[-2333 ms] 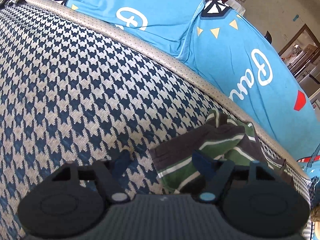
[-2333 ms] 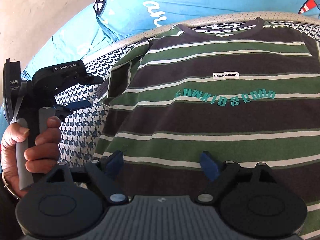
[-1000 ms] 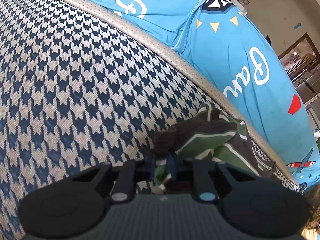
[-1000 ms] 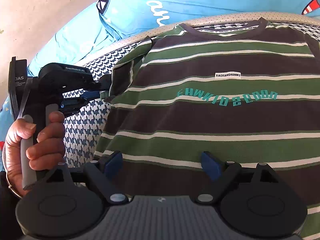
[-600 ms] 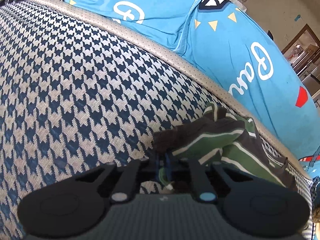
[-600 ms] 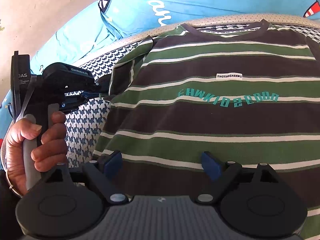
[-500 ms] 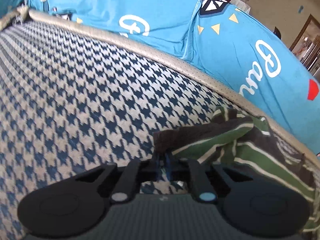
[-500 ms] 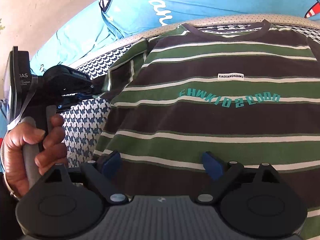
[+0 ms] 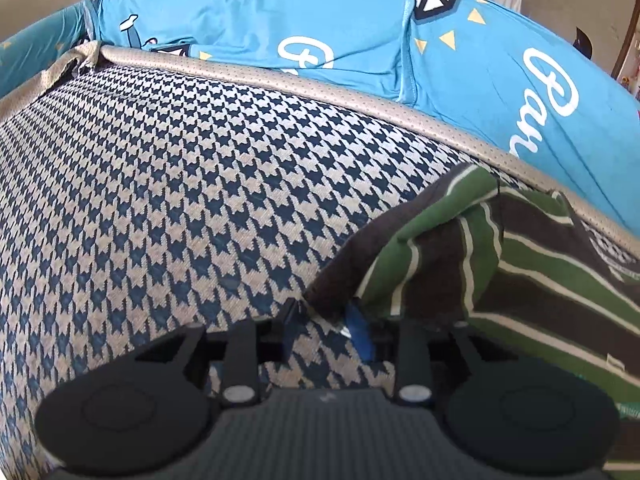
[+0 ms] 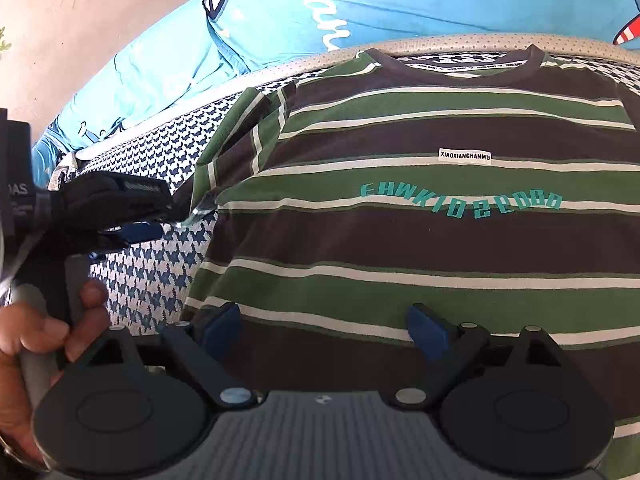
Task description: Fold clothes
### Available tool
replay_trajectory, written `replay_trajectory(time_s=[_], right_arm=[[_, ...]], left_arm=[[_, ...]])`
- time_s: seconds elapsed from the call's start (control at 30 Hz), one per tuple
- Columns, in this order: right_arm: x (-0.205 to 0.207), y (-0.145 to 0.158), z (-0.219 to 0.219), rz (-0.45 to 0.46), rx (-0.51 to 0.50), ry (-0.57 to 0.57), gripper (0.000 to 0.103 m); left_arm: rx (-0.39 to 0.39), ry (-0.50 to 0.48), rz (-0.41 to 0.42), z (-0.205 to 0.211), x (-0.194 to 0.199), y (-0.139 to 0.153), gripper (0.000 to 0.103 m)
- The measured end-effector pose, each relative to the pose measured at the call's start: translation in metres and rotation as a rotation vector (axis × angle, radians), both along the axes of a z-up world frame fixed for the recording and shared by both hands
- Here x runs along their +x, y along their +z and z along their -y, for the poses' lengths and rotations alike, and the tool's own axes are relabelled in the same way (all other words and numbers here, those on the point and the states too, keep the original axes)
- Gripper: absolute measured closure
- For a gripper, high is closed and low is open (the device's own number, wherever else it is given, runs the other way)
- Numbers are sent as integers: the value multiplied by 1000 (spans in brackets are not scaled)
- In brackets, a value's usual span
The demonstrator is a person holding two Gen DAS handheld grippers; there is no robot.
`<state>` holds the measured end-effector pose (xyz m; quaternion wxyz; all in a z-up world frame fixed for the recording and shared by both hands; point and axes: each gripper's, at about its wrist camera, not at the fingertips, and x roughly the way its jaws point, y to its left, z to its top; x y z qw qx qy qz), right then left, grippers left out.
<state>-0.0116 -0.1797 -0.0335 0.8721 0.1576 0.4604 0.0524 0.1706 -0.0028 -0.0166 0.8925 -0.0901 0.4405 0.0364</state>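
A green, dark-brown and white striped T-shirt lies face up on the houndstooth cushion, collar at the far side. Its left sleeve is drawn out to the side, and the dark cuff corner reaches down between my left gripper's tips. My left gripper has its jaws a narrow gap apart, with cushion pattern showing between them. In the right wrist view the left gripper sits at the sleeve's end, held by a hand. My right gripper hovers wide open over the shirt's lower body, holding nothing.
Blue printed pillows line the far side behind a beige piped edge. Bare houndstooth cushion stretches left of the shirt. A plain wall rises at the far left, and a doorway shows at the far right.
The left gripper closed on the sleeve cuff and pulled it outward and up. Its jaws now stand wider apart than half a second ago. The right gripper has stayed open in place.
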Motion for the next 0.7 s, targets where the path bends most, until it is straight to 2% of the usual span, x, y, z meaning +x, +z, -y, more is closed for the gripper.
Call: replay_trajectory(time_s=[0.17, 0.3, 0.53, 0.7], right_arm=[[1, -1, -2, -2, -10, 6, 11], [1, -1, -3, -4, -15, 12, 10], [3, -1, -7, -6, -29, 29, 9], [6, -3, -13, 1, -58, 48, 3]], left_arm=[[-37, 23, 52, -15, 9, 13, 59], [-69, -11, 65, -13, 26, 17, 59], [-79, -101, 51, 1, 54, 9, 59], [-79, -173, 51, 13, 64, 2, 59]])
